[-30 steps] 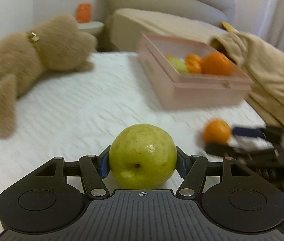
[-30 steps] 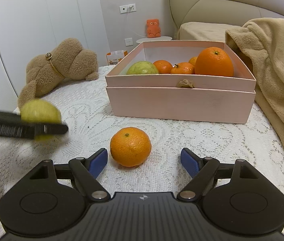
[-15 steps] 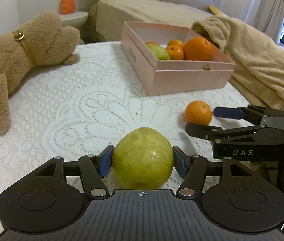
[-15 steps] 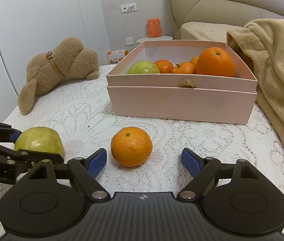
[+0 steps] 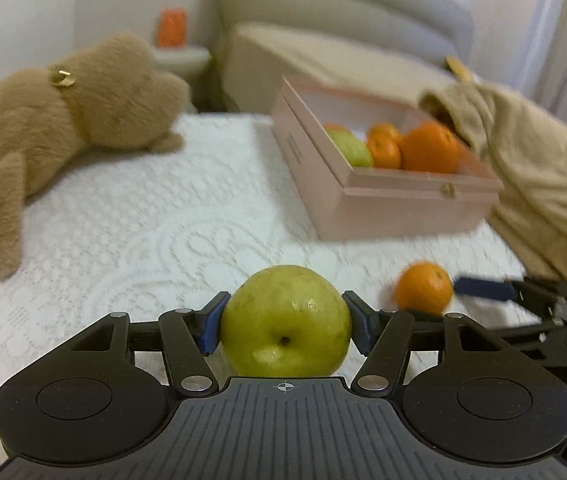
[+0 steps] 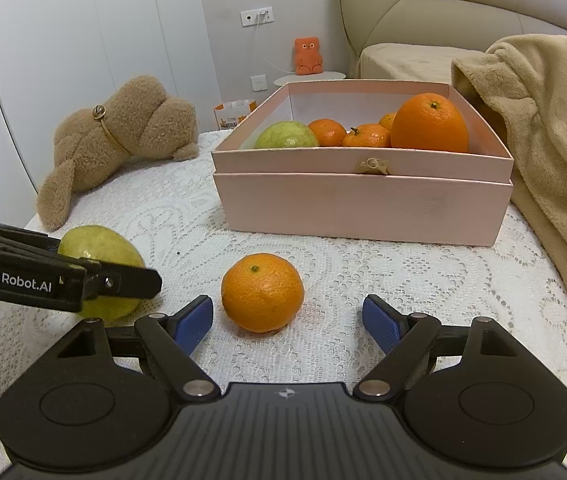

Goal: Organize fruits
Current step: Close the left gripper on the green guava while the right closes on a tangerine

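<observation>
My left gripper [image 5: 285, 314] is shut on a green round fruit [image 5: 283, 336], its blue pads pressing both sides, low over the white lace cloth. The right wrist view shows that fruit [image 6: 99, 248] at the left, partly hidden by the left gripper's finger [image 6: 123, 282]. My right gripper [image 6: 288, 320] stands open, and a small orange [image 6: 262, 291] lies on the cloth just ahead of its fingertips, touching neither pad. Behind it stands an open pink box [image 6: 363, 208] holding a green fruit [image 6: 286, 135], a big orange [image 6: 429, 123] and several small oranges.
A brown plush toy [image 6: 123, 136] lies at the back left of the cloth [image 6: 363, 280]. A beige blanket [image 6: 555, 152] hangs along the right side, against the box. A sofa and a small side table stand behind.
In the right wrist view the left gripper with the green fruit has come lower and slightly to the right. The right gripper and the small orange have not moved.
</observation>
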{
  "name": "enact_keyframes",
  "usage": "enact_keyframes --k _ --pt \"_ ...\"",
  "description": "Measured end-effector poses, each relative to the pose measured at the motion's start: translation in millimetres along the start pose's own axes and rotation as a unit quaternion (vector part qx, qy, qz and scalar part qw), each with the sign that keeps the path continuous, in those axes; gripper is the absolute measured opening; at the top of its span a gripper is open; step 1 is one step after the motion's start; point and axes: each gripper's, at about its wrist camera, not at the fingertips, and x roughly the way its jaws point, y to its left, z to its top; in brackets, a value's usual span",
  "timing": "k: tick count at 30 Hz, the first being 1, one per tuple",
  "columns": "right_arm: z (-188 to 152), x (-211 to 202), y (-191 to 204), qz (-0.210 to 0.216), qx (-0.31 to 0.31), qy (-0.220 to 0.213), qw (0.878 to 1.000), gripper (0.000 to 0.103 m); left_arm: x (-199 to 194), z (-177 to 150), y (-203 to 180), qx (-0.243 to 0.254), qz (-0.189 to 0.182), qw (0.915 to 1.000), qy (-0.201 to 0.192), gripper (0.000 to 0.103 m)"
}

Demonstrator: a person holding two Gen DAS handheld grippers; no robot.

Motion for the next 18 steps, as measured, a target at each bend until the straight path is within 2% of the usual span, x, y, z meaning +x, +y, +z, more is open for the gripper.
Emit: enact_keyframes --k 3,6,11,15,18 --pt "0 0 0 -0.001 -0.002 0.0 1.0 0.083 -2 -12 6 -0.021 0.016 0.9983 -0.052 0.066" --pt "0 0 0 -0.001 -0.003 0.001 1.0 0.083 -1 -21 12 -0.028 0.005 0.9972 -0.069 0.066" --pt "1 0 1 -0.004 -0.006 0.001 1.0 0.083 -3 -21 15 -0.028 -0.004 0.9969 -0.073 0.066" --pt "1 3 10 -0.027 -0.032 0.008 0.999 0.082 -4 -24 17 -0.036 -0.011 0.9966 -0.074 0.066" --pt "2 5 19 -0.039 -0.057 0.012 0.998 0.075 -6 -25 16 -0.034 -0.01 0.9966 -0.074 0.067"
